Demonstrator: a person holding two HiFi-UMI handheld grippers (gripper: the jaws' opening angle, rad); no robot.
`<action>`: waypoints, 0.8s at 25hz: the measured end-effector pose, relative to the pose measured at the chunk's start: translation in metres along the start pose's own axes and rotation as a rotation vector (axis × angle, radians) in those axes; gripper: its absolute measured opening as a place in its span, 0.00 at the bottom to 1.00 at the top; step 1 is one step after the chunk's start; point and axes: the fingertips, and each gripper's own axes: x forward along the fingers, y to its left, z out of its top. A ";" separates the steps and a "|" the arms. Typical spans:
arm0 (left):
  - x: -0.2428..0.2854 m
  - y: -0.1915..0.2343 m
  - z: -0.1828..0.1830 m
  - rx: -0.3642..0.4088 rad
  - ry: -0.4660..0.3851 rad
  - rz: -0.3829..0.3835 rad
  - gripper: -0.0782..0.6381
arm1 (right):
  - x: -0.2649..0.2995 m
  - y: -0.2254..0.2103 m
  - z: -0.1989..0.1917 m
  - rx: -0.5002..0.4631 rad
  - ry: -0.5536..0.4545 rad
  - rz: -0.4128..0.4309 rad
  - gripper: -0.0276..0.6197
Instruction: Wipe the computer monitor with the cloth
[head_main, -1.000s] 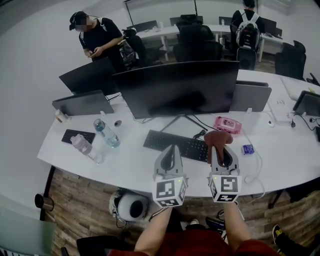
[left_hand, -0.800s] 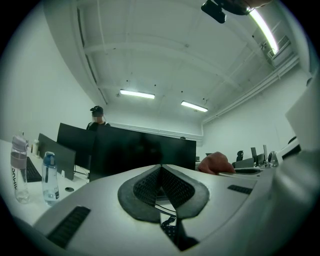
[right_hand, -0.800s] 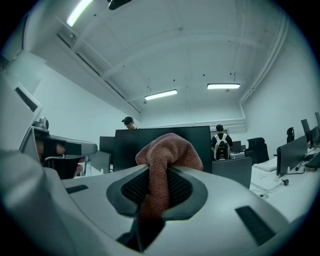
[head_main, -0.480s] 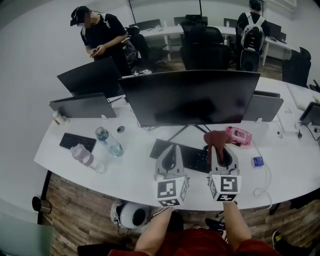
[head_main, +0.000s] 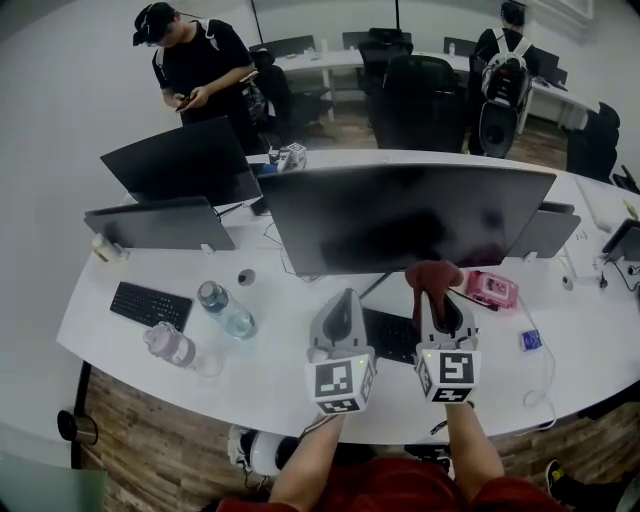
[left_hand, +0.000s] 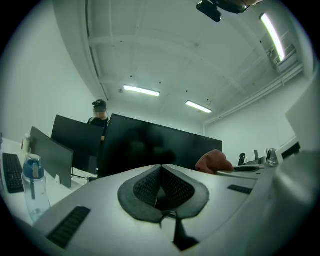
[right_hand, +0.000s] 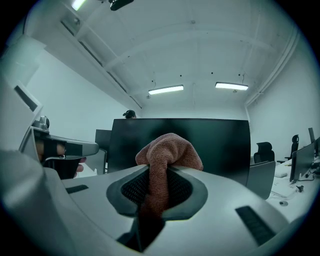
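The large dark computer monitor (head_main: 405, 216) stands on the white desk (head_main: 150, 262), its screen facing me; it also fills the middle of the right gripper view as the monitor (right_hand: 215, 145). My right gripper (head_main: 437, 292) is shut on a reddish-brown cloth (head_main: 433, 277), whose bunched end (right_hand: 169, 153) sticks out past the jaws, just below the screen's lower edge. My left gripper (head_main: 341, 305) hovers beside it to the left, shut with nothing in it, above the black keyboard (head_main: 390, 335).
Two smaller monitors (head_main: 180, 160) stand at the left. A water bottle (head_main: 226, 311), a pink-capped bottle (head_main: 172, 346), a second keyboard (head_main: 150, 304) and a pink packet (head_main: 490, 290) lie on the desk. A person (head_main: 195, 65) stands behind the desk; another sits at the far right.
The monitor has come closer and larger in the head view, and both grippers with the cloth now sit nearer its lower edge. The person at the back left has shifted slightly.
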 end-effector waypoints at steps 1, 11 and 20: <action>0.004 0.007 0.000 -0.004 0.003 -0.003 0.14 | 0.006 0.004 0.000 -0.004 0.002 -0.005 0.16; 0.047 0.028 -0.019 -0.023 0.033 -0.050 0.14 | 0.045 0.005 -0.016 -0.008 0.029 -0.059 0.16; 0.061 0.019 -0.041 -0.021 0.053 -0.027 0.14 | 0.055 -0.014 -0.050 0.020 0.061 -0.061 0.16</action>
